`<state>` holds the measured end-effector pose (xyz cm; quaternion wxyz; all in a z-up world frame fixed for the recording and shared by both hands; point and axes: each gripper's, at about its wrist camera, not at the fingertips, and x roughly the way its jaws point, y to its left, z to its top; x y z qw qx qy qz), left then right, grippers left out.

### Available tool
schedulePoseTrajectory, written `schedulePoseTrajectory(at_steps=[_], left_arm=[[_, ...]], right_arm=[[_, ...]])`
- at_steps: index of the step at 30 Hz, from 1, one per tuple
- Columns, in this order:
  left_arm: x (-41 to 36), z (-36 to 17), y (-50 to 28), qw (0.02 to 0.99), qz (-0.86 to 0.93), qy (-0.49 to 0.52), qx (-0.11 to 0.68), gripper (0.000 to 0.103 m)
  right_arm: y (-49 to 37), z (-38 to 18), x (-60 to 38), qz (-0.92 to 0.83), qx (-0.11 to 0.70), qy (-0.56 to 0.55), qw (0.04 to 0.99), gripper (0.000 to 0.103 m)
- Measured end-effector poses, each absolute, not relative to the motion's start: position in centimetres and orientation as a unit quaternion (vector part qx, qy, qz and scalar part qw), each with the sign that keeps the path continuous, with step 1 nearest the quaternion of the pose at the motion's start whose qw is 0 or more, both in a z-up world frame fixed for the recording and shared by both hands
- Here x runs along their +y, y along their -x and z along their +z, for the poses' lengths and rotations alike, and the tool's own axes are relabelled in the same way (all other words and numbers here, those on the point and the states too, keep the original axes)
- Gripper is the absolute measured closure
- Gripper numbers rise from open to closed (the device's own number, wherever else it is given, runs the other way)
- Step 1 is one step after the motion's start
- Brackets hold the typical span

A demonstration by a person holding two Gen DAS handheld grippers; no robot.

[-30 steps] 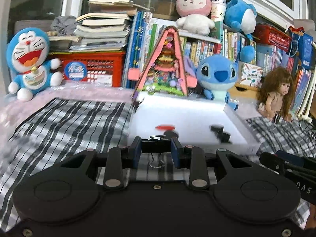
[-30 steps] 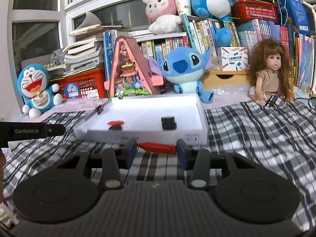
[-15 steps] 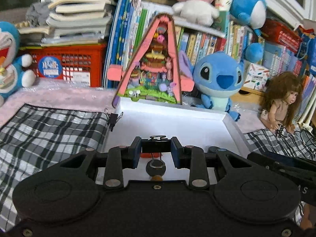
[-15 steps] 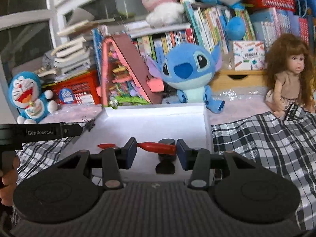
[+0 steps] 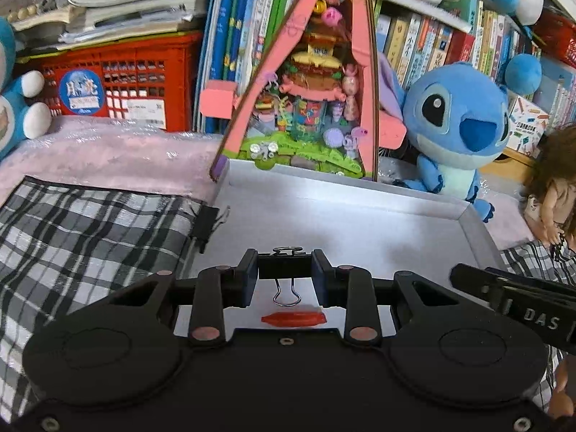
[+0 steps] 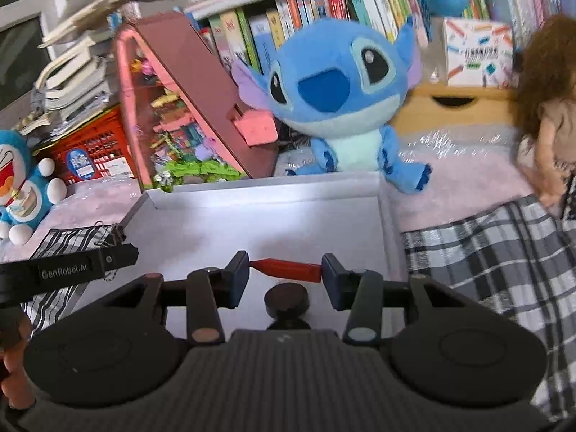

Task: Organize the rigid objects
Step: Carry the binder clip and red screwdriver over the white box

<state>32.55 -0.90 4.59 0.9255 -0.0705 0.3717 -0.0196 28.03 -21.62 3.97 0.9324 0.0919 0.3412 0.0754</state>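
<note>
left gripper [image 5: 284,275] clamps our binder clip [image 5: 285,265] over the tray [image 5: 360,194] | right gripper [image 6: 285,275] pinches the red pen [image 6: 286,268] endwise above tray | we judge both light, stiff; pen may slip, better mid-barrel

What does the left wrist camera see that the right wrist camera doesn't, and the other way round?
Only the left wrist view shows the left gripper shut on a black binder clip, with a red piece lying in the tray below it.

Only the right wrist view shows the right gripper shut on a red pen-like stick, above a round black piece in the tray.

Both show the white tray, the blue plush, the pink triangular toy house, the red crate and the checked cloth.
</note>
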Motion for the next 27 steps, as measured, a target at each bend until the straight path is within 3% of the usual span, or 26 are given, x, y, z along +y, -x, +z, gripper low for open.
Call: schedulePoseTrajectory(at_steps=[27], left_arm=[[-2.6,1.7,-34.2,0.924,0.000,0.024,0.381,0.073]], right_arm=[[-31.3,1.1,-19.5,0.069,0.375,-0.035,0.924,0.053]])
